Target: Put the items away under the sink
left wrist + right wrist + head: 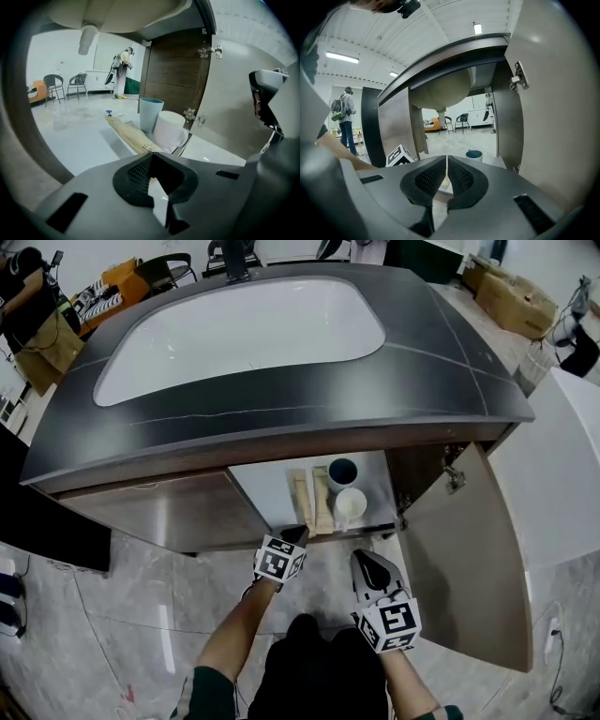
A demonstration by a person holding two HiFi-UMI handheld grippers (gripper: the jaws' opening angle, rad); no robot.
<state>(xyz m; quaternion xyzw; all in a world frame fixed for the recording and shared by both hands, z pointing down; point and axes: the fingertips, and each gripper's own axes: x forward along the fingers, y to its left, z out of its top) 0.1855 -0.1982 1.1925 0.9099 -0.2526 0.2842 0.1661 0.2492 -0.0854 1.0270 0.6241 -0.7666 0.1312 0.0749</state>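
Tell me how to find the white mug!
Look under the dark sink counter, into the cupboard whose right door hangs open. On its pale floor sit a long tan piece, a blue-grey cup and the white mug. The mug stands just in front of the cup, and it alone is white with a handle.

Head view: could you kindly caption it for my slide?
Shut left tongs and right tongs face open cabinet holding blue cup, white mug.
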